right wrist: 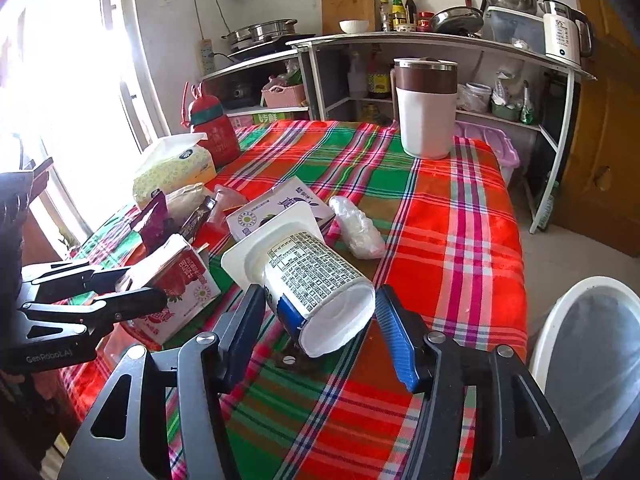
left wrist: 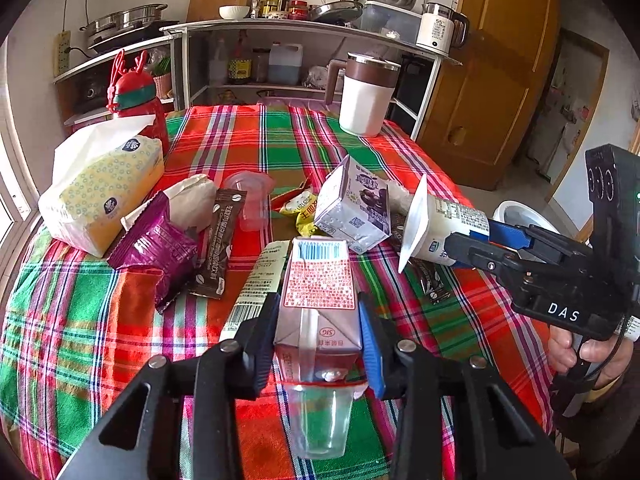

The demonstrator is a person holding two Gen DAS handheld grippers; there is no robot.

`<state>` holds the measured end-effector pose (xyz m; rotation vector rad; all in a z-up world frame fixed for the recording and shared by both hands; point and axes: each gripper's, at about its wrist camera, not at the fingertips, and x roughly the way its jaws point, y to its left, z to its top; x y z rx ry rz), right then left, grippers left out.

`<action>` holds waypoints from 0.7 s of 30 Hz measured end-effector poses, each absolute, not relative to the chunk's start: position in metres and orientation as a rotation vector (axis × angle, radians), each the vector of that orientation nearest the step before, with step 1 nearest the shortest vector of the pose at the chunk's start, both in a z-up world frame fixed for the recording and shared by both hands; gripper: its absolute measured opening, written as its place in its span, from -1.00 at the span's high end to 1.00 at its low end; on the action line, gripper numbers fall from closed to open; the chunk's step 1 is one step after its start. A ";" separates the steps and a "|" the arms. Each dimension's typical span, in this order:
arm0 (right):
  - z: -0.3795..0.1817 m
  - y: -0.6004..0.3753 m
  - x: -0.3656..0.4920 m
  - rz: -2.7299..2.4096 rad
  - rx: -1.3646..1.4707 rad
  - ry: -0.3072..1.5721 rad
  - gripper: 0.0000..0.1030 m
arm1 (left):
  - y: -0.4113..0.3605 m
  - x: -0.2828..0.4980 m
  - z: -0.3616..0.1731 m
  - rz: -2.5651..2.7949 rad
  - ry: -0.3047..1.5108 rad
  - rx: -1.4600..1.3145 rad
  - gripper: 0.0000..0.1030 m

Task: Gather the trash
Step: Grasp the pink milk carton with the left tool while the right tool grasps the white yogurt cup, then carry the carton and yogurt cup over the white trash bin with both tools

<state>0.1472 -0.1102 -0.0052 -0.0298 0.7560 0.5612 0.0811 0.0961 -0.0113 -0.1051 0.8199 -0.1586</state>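
Note:
My left gripper [left wrist: 318,320] is shut on a red strawberry milk carton [left wrist: 318,280], held above the plaid table; the carton also shows in the right wrist view [right wrist: 176,280]. My right gripper [right wrist: 320,312] is shut on a white yogurt cup [right wrist: 304,276], tilted on its side above the table; the cup also shows in the left wrist view [left wrist: 440,228]. Trash lies mid-table: a purple-white milk carton [left wrist: 354,204], a purple wrapper [left wrist: 156,244], a brown coffee sachet [left wrist: 220,240], a yellow wrapper [left wrist: 300,208], a clear plastic cup [left wrist: 320,416] and crumpled clear plastic [right wrist: 356,228].
A tissue pack [left wrist: 100,188], a red bottle [left wrist: 136,100] and a white-brown jug [left wrist: 368,96] stand on the plaid tablecloth [right wrist: 460,240]. A white bin [right wrist: 592,360] sits off the table's right edge. Kitchen shelves stand behind the table.

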 end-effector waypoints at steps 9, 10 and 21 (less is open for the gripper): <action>0.003 -0.123 0.131 0.551 0.046 0.721 -0.10 | 0.108 0.071 -0.008 -0.174 0.798 -0.189 0.24; 0.005 -0.126 0.130 0.553 0.065 0.716 -0.11 | 0.110 0.072 -0.008 -0.190 0.805 -0.221 0.24; 0.011 -0.148 0.114 0.522 0.160 0.696 -0.11 | 0.091 0.077 -0.013 -0.232 0.841 -0.227 0.24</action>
